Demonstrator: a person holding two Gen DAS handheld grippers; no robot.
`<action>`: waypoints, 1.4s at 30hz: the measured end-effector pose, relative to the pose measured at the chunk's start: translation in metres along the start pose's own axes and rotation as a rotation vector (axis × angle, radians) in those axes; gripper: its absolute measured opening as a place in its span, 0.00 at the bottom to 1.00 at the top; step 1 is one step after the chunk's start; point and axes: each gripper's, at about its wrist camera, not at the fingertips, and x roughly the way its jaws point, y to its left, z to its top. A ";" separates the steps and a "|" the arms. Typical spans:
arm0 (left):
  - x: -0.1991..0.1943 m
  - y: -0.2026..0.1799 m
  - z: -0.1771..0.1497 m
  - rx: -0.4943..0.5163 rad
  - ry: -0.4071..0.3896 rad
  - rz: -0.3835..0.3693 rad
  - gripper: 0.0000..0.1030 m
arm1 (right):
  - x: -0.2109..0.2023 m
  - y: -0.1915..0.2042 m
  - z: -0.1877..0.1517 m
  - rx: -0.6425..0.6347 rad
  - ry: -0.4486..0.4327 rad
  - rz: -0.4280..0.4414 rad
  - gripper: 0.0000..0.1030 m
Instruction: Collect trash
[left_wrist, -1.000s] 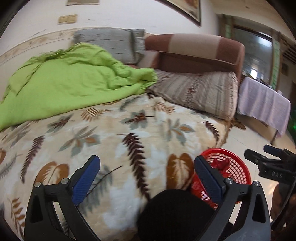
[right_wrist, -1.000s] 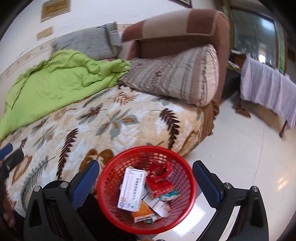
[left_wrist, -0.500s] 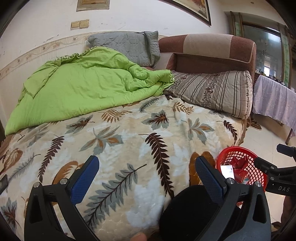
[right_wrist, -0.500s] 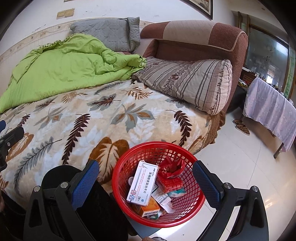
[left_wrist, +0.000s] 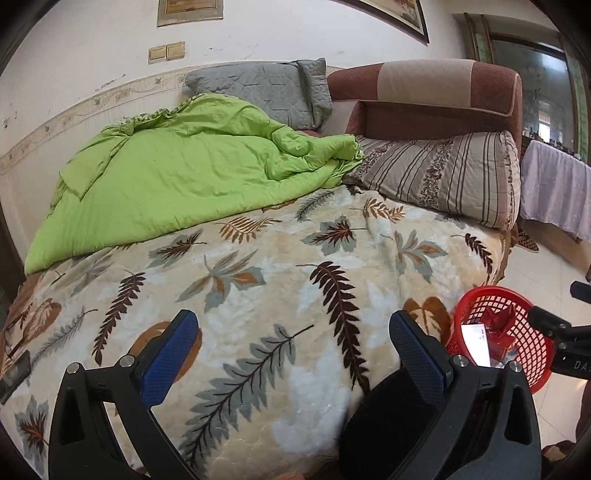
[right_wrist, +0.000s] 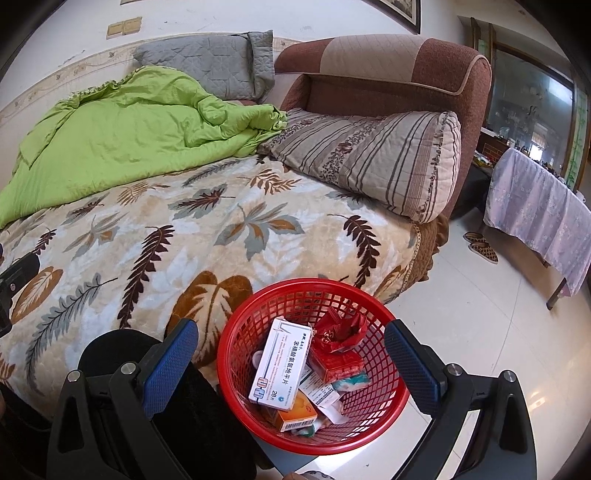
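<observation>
Both grippers wide open, nothing held. Left gripper (left_wrist: 291, 354) hangs over the leaf-print blanket (left_wrist: 258, 280). Right gripper (right_wrist: 291, 354) hangs above the red basket (right_wrist: 373, 417) w/ trash: white med box (right_wrist: 280, 365), red wrappers (right_wrist: 340, 332), by bed edge on the floor.

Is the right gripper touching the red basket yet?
Cannot tell. In the right wrist view the open right gripper frames the red basket, its fingers apparently outside the rim, but depth is unclear.
</observation>
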 end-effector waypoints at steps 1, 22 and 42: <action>0.001 -0.001 0.000 0.002 0.003 0.002 1.00 | 0.000 0.000 0.000 0.000 -0.001 -0.002 0.99; 0.005 0.003 -0.005 -0.015 0.012 0.016 1.00 | 0.004 0.008 0.002 -0.023 0.002 0.004 0.99; 0.005 0.004 -0.005 -0.014 0.011 0.017 1.00 | 0.003 0.011 0.001 -0.023 0.003 0.004 0.99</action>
